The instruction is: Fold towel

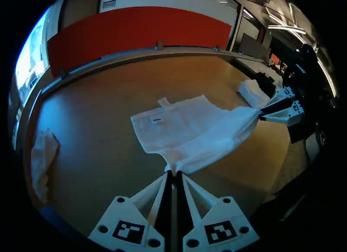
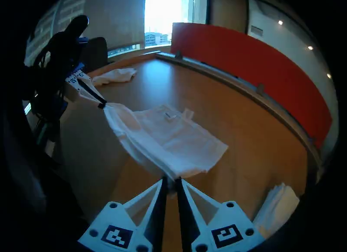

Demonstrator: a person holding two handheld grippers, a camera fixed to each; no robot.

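A white towel [image 1: 186, 126] lies on the wooden table [image 1: 104, 122], its far part flat and its near edge lifted and stretched between the two grippers. In the left gripper view my left gripper [image 1: 173, 173] is shut on one near corner, and the right gripper [image 1: 263, 113] pinches the other corner at the right. In the right gripper view my right gripper [image 2: 170, 179] is shut on its corner of the towel [image 2: 165, 139], while the left gripper [image 2: 102, 105] grips the opposite corner farther off. A small tag shows on the towel's flat part.
A folded white cloth [image 1: 251, 92] lies at the table's right, also seen as the cloth [image 2: 115, 75]. Another white cloth [image 1: 41, 158] hangs at the left edge. A red partition [image 1: 139, 31] runs along the table's far side. A person in dark clothes [image 2: 56, 57] stands close.
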